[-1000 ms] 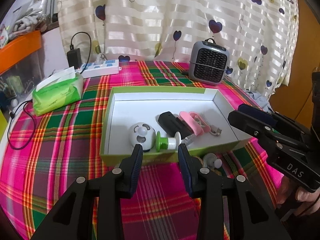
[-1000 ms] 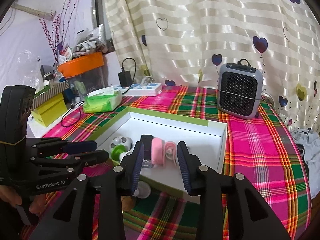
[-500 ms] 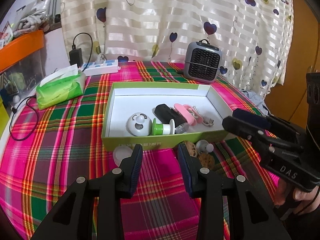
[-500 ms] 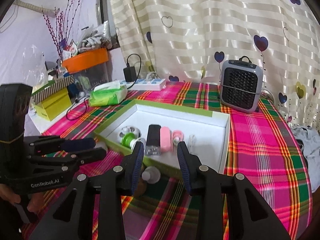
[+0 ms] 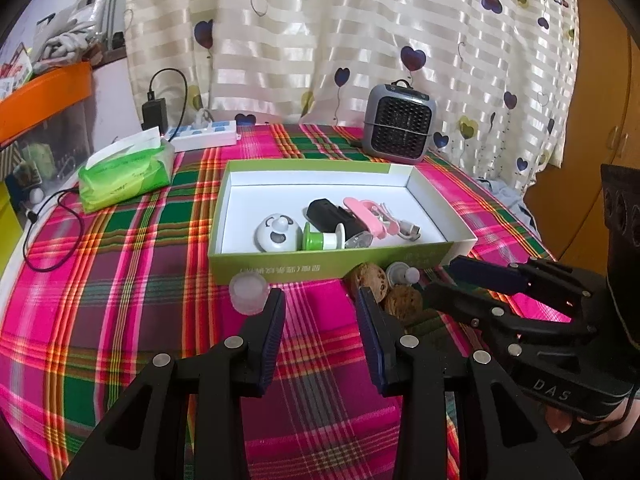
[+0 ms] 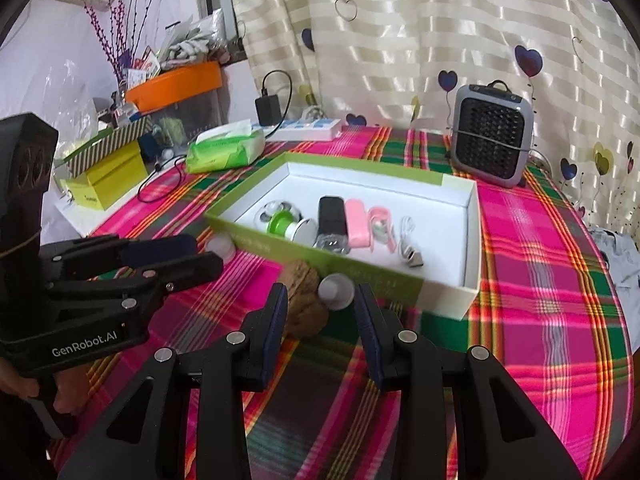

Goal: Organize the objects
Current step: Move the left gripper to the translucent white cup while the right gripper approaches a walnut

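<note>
**Closing on the loose items in front of the box**

Lying outside the green-and-white box (image 5: 332, 268), against its near wall, three kinds of loose things are seen on the plaid surface (image 5: 120, 280): two walnuts (image 6: 302, 296), a small white knob-shaped piece (image 6: 336, 291) and a translucent cap (image 5: 248, 292). Inside the box a round white gadget (image 5: 279, 234), a green spool (image 5: 320, 237), a black device (image 5: 334, 216), a pink case (image 5: 362, 214) and a cable (image 5: 404, 230) are already laid side by side.

The right tool (image 6: 320, 308) is held with its jaws moderately apart and empty; the white piece and the nearer walnut sit directly ahead, just beyond its fingertips, the walnut toward the left finger and the white piece nearer the right one. The left tool (image 5: 320, 312) is spread about as wide, nothing between its jaws; the translucent cap lies just outside its left finger, while the walnuts lie beside its right finger.

The walnut cluster is judged nearer to the right tool, the cap nearer to the left. A short forward and downward reach is judged sufficient; the walnuts' rounded shells may roll if nudged off-centre.
</note>
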The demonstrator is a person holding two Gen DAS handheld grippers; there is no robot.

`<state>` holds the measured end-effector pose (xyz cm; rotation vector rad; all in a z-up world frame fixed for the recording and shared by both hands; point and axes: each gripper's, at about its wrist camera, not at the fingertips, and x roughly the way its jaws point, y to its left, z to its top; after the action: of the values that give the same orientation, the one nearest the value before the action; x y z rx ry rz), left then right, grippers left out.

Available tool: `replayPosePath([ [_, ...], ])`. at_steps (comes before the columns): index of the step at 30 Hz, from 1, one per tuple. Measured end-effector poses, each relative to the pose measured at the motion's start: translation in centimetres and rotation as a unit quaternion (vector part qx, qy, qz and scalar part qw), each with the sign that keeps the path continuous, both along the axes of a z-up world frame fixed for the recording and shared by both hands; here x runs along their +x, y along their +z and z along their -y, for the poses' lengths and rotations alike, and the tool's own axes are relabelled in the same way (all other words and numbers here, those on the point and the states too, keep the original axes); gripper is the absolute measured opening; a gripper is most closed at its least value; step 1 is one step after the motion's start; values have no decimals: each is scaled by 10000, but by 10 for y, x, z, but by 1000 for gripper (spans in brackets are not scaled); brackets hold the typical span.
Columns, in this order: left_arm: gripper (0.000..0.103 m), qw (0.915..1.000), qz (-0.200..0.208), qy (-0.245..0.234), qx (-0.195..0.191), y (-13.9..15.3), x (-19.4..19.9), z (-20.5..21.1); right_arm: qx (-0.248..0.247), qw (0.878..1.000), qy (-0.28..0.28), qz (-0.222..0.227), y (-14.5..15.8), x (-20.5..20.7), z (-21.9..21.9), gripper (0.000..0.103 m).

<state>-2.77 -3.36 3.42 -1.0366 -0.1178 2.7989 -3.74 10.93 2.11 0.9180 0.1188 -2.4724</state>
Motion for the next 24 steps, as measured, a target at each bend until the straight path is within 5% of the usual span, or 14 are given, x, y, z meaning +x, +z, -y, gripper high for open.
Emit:
replayPosePath([
  [24, 35, 9998, 136, 133, 63, -9, 3, 15, 40, 9995, 75, 291, -7, -2, 7, 36],
])
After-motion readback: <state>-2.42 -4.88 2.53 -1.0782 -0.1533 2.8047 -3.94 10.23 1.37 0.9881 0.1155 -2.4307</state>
